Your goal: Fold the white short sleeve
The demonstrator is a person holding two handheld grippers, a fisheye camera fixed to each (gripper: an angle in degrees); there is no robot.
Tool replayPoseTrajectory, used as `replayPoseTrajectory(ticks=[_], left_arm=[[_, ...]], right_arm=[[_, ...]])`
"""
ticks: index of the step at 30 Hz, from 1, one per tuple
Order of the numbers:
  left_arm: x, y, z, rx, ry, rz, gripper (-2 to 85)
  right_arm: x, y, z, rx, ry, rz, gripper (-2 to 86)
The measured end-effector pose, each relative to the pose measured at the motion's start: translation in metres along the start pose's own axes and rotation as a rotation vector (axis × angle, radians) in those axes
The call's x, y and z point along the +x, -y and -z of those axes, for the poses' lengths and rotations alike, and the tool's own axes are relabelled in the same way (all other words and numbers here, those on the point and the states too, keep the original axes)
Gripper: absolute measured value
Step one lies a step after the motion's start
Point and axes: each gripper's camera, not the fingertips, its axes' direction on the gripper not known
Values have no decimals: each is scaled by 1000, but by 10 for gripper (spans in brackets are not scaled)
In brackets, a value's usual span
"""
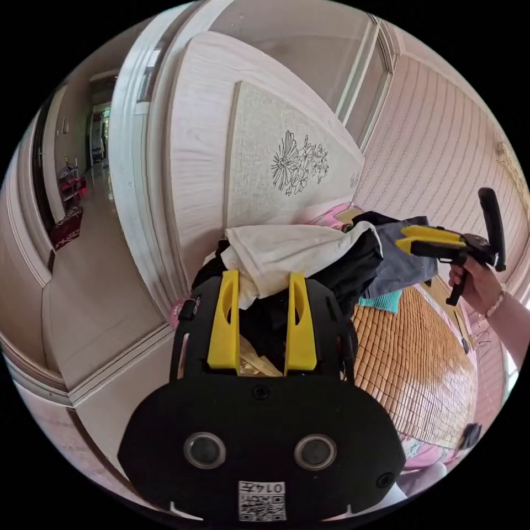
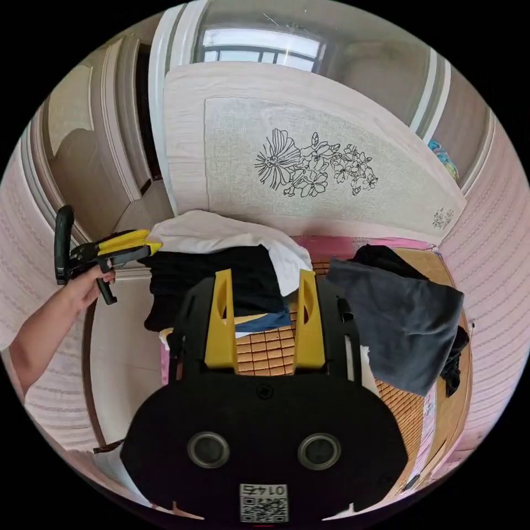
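Note:
The white short sleeve (image 1: 287, 248) lies crumpled on top of a pile of black clothes (image 1: 345, 270) at the head of the bed. My left gripper (image 1: 264, 275) is open just in front of it, and a hanging edge of the white cloth shows between the spread jaws. Held in a hand, my right gripper (image 1: 413, 238) hovers over a grey garment (image 1: 400, 262). In the right gripper view the white short sleeve (image 2: 210, 232) drapes over the black clothes (image 2: 221, 281). My right gripper (image 2: 265, 273) is open above the mat, and the left gripper (image 2: 148, 246) sits at the shirt's left edge.
A woven bamboo mat (image 1: 408, 359) covers the bed, with a pink sheet at its edges. The headboard (image 2: 309, 160) with a flower drawing stands behind the pile. The grey garment (image 2: 403, 326) lies on more dark cloth to the right. A teal item (image 1: 381, 302) peeks out under the clothes.

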Motion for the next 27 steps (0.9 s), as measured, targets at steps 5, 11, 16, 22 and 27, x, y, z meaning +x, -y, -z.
replayPoseTrajectory(ticks=[5,11,16,22,27], left_arm=[[1,5,11,55,-26,-99,50],[27,28,54,157,31,-274,42],[64,70,125,361,-8,-325,40],[155,84,227,563,-203,-475,41],[252,3,247,480,-606,-649,45]], right_arm=[[18,33,-49,-119,-10,-44,75],[48,41,-18,6,60,-94,-3],[73,43,70,222,3,-62,-7],[118,-18,213,427,-61,-75,-6],[149,-191,299,408,-182,-121,-5]])
